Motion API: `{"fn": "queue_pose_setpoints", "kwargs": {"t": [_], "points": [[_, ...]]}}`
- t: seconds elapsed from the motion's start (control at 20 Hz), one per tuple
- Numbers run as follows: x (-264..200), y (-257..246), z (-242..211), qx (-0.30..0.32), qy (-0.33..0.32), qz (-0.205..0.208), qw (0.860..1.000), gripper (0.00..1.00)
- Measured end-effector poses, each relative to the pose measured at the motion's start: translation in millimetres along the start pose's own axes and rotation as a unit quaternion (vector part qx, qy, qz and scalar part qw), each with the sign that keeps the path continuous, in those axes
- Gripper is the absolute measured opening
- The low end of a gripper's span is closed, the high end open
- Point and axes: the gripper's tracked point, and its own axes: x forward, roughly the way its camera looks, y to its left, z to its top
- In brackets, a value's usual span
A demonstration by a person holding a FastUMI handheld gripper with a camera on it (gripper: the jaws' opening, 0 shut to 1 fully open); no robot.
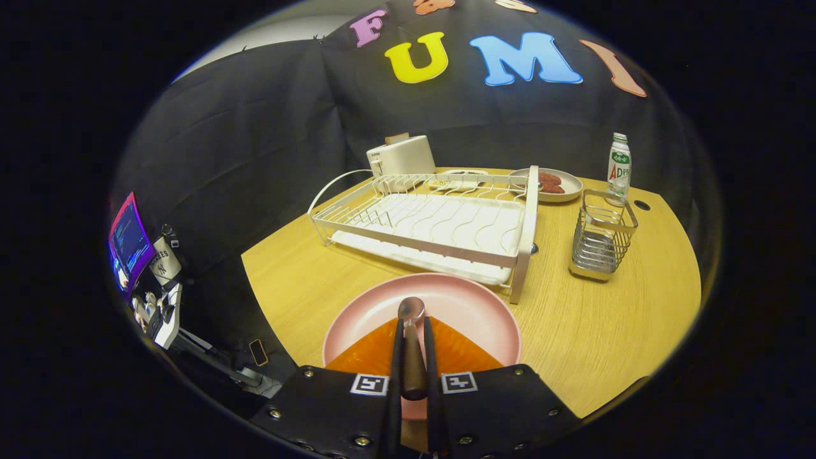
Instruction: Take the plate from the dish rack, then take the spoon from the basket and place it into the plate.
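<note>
A pink plate (465, 306) lies on the wooden table (605, 331) just in front of the white wire dish rack (440, 220). My gripper (412, 325) is shut on a spoon (411, 309): its brown handle runs back between the two fingers and its metal bowl pokes out ahead of the fingertips, over the middle of the plate. Whether the spoon touches the plate I cannot tell. The metal wire basket (600, 237) stands to the right of the rack, with nothing visible inside it.
A white toaster (400, 156) stands behind the rack. Beside it, a second plate (553, 183) holds reddish food, and a small tray sits further left. A green-labelled bottle (618, 167) stands behind the basket. A monitor and desk clutter (137, 255) lie off the table's left.
</note>
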Motion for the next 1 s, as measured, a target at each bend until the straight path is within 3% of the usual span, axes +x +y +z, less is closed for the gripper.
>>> {"fn": "queue_pose_setpoints", "kwargs": {"t": [0.55, 0.75, 1.0], "points": [[-8.4, -22.8, -19.1, -0.007, 0.015, -0.043, 0.999, 0.18], [-37.8, -41.8, 27.3, -0.029, -0.04, -0.094, 0.994, 0.18], [-84.9, -66.6, 106.7, -0.021, -0.132, -0.162, 0.978, 0.18]]}}
